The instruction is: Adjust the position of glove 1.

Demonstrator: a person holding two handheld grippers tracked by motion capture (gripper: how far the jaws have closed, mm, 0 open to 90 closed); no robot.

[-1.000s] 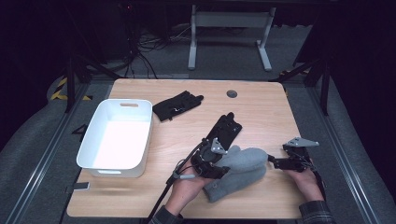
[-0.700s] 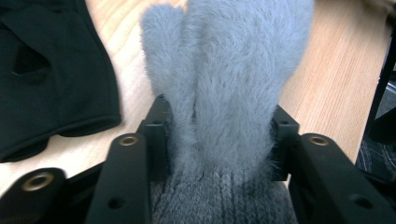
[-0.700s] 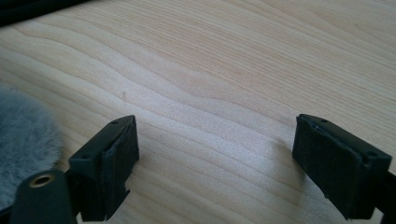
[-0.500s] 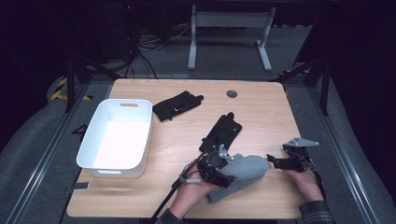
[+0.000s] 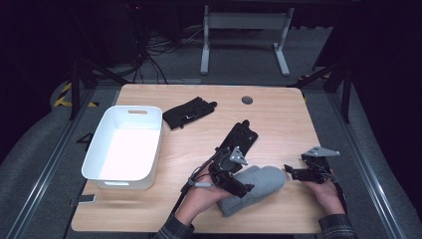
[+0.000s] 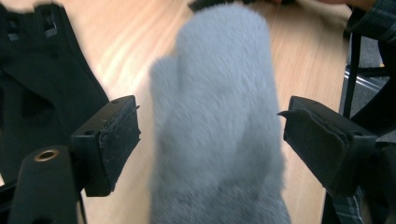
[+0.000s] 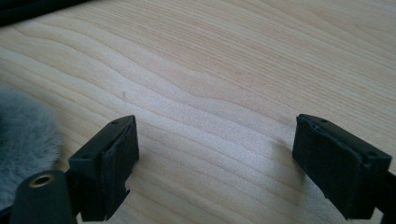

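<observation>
Since a second ago my left gripper (image 5: pixel 242 187) drops back over the grey mitten (image 6: pixel 219 116) near the table's (image 5: pixel 278 114) front edge, jaws apart astride it; right gripper (image 5: pixel 290 171) waits spread wide beside it.

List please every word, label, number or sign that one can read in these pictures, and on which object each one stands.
No readable text, brand, number or label appears on any object.
The black and yellow stripes on the floor to the left of the table are a marking without letters.
The white bin, grey mitten, black gloves and left hand-held gripper show no print.
</observation>
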